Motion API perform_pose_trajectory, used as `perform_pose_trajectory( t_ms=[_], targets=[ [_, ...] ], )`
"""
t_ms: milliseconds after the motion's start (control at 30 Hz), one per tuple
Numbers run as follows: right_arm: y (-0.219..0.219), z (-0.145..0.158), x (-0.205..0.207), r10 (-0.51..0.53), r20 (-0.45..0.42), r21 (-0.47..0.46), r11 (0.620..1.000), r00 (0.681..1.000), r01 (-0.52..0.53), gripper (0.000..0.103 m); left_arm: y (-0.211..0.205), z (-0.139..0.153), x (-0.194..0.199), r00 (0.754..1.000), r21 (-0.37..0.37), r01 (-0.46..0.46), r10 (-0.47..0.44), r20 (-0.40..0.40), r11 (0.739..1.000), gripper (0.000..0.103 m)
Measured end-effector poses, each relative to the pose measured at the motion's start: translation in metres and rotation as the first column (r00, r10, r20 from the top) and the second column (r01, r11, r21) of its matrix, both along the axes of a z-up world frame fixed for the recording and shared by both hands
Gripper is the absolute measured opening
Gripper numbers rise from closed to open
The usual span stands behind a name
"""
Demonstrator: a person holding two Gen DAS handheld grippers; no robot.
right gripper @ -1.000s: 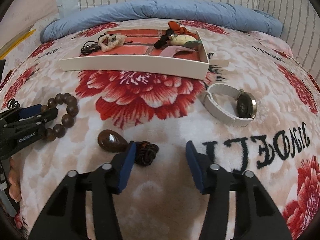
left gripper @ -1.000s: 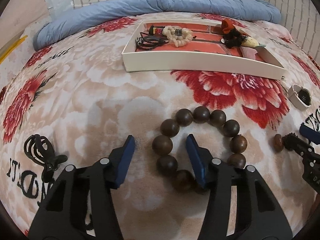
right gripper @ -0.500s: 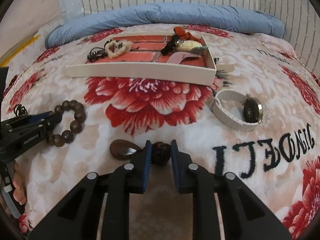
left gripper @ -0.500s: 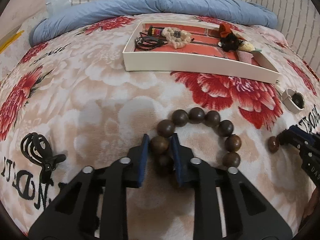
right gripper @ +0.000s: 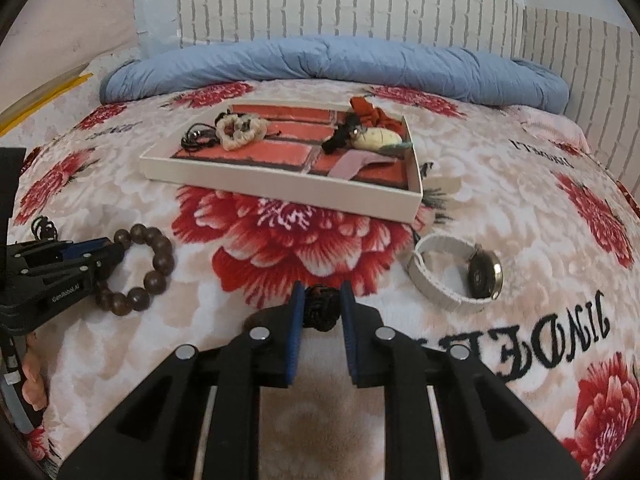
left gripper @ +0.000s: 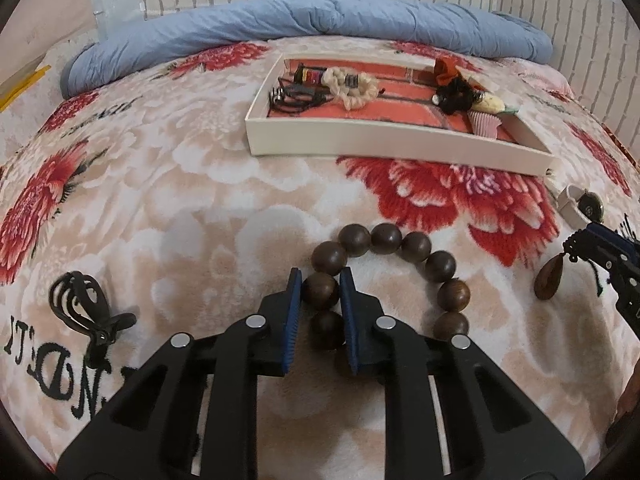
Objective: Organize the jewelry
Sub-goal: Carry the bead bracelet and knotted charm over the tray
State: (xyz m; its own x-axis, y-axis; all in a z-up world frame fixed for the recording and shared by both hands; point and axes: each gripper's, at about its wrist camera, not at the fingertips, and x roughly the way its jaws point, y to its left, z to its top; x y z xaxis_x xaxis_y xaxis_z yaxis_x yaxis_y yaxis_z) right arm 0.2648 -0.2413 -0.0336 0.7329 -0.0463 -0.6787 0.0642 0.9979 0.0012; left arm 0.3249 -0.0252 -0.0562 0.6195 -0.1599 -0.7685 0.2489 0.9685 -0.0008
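Observation:
A bracelet of dark wooden beads (left gripper: 440,266) lies on the flowered blanket. The jaws of my left gripper (left gripper: 320,280) are closing, and the blue pads press on one bead at its left side. From the right wrist the bracelet (right gripper: 154,280) and my left gripper (right gripper: 108,254) show at the left. My right gripper (right gripper: 320,292) is shut on the dark knotted cord (right gripper: 320,314) of a brown teardrop pendant (left gripper: 548,280). The pendant hangs below my right gripper (left gripper: 576,246) in the left wrist view; its stone is mostly hidden in the right wrist view.
A white tray (left gripper: 380,144) with a brick-pattern floor holds hair ties and small accessories, farther back on the bed. A white-strapped watch (right gripper: 440,288) lies right of the tray's corner. A black hair claw (left gripper: 80,300) lies at the left. A blue quilt (left gripper: 320,20) lines the brick wall.
Both grippers went from open to shut: the left around a bracelet bead, the right around the pendant's knot. The right gripper has risen a little, and the pendant now dangles from it.

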Motion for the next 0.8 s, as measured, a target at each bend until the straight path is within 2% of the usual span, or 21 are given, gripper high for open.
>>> perform_pose_trajectory(
  t_ms=[367,600,800],
  targets=[
    [-0.013,0.047,0.019,0.017,0.099,-0.002,1.0,0.995,-0.017,0.018,-0.021,0.052,-0.006,0.993,-0.015,0.056,-0.054,0.105,0.998,0.018],
    [-0.018,0.069,0.047,0.024,0.138,0.008,1.0,0.99,-0.025,0.015,-0.043,0.092,0.009,0.981,-0.004,0.087,-0.085,0.175,0.996,0.018],
    [-0.025,0.073,0.082,0.016,0.154,0.034,0.999,0.988,-0.021,0.015,-0.052,0.122,0.035,0.971,-0.037,0.095,-0.084,0.224,0.995,0.018]
  ],
)
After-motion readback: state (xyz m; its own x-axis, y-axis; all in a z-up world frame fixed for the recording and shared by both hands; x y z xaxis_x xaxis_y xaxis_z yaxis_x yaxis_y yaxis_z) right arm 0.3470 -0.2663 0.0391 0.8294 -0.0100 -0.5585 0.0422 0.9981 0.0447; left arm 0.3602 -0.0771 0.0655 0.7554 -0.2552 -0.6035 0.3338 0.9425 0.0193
